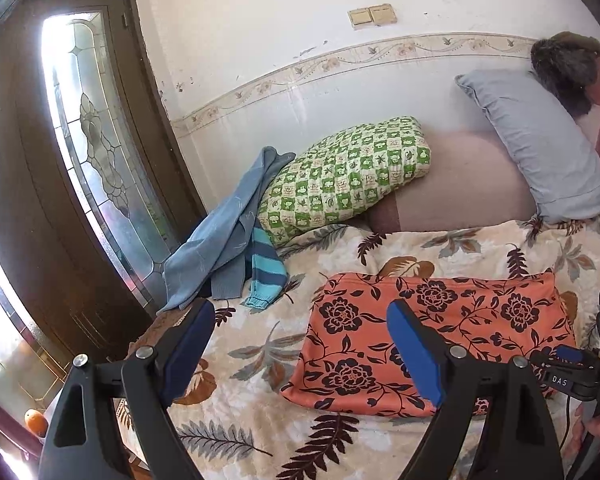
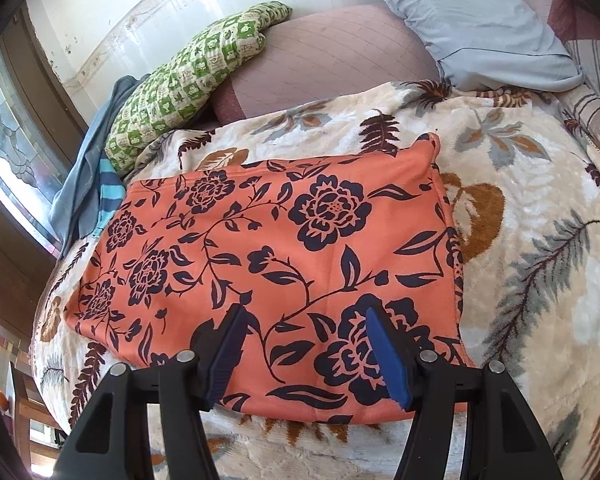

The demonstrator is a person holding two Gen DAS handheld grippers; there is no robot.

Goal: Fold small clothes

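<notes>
On the bed's left edge, your left claw [image 1: 300, 344] hangs released beside the orange cloth [image 1: 432, 344]; your right claw [image 2: 302, 350], also released, hovers over its near hem. Pinch deep and you'll likely snag the blanket [image 2: 532, 280].

You can read just one marking: the white letters "DAS" on the black body of your right gripper [image 1: 572, 376], at the left wrist view's right edge. Nothing else is legible.
</notes>
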